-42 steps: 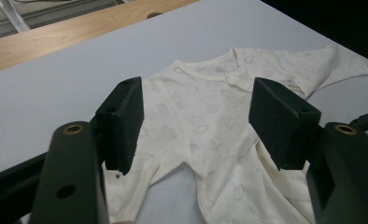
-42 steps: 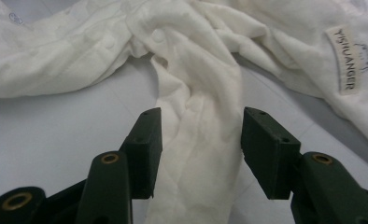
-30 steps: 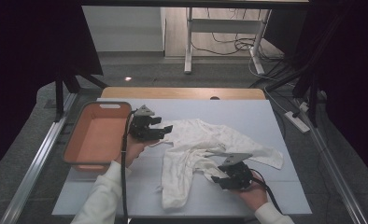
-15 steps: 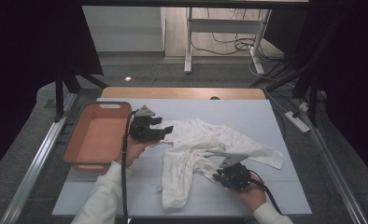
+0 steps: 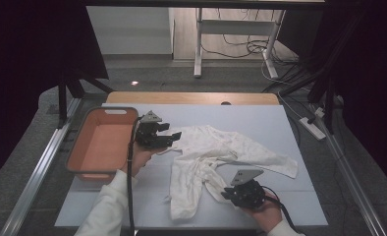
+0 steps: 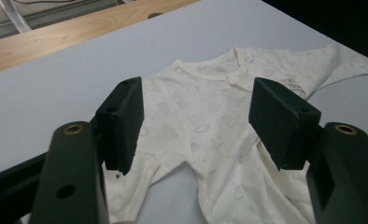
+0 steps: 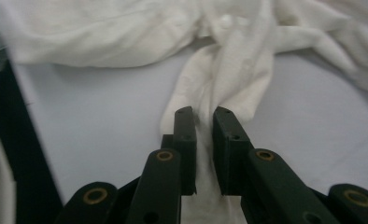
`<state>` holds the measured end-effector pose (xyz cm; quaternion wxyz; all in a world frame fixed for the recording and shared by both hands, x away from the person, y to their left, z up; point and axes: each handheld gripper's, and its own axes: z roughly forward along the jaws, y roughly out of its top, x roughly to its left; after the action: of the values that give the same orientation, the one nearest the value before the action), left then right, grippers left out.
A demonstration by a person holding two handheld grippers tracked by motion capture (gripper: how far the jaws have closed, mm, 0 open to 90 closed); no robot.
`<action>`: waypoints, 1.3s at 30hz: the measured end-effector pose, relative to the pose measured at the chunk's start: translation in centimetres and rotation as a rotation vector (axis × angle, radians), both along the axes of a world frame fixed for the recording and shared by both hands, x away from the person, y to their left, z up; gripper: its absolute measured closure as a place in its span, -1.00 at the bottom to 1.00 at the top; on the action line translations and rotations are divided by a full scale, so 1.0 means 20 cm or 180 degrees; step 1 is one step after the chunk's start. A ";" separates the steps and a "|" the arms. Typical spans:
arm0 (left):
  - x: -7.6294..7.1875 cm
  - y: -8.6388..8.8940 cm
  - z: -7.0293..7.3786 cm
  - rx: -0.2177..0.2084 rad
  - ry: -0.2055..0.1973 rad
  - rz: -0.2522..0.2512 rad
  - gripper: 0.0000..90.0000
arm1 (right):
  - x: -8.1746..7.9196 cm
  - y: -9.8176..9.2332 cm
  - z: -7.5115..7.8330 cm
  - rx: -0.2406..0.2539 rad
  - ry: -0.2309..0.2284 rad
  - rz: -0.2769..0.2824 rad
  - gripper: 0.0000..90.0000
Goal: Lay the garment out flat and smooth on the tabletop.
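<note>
One white baby garment (image 5: 216, 160) lies spread across the middle of the frame in the high view. One orange tray (image 5: 76, 156) sits at the left. There is one tabletop (image 5: 280, 128) carrying both. Two tools are in the frame: one (image 5: 174, 136) left of centre by the garment's top edge, one (image 5: 226, 194) at the lower right. Two sleeved forearms come in from the bottom edge.

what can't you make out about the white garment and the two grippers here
- Garment, high view: its printed pattern is too small to read.
- Garment leg end, right gripper view: hidden between the right gripper pads, which have just been closing on that strip; cut off by the bottom edge.
- Left gripper, left gripper view: open above the garment; its height over the cloth is unclear.
- Basket, high view: its near inner wall is hidden.
</note>
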<state>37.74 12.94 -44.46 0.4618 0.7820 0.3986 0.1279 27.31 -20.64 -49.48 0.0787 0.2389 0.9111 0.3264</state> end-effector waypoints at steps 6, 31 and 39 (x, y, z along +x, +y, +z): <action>0.00 0.01 0.00 -0.0002 -0.0006 -0.0002 -0.20 | -0.09 0.06 0.00 0.0097 0.0132 0.0217 0.78; 0.00 0.00 0.00 -0.0001 -0.0012 -0.0015 -0.21 | 0.10 -0.04 -0.06 0.0176 -0.0126 -0.0396 0.17; 0.00 0.00 0.00 -0.0007 -0.0007 -0.0003 -0.21 | 0.08 0.07 -0.08 0.0165 -0.0077 -0.0216 0.12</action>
<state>37.71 12.97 -44.43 0.4632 0.7814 0.3980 0.1281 28.83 -19.18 -51.10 0.0945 0.2676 0.8928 0.3499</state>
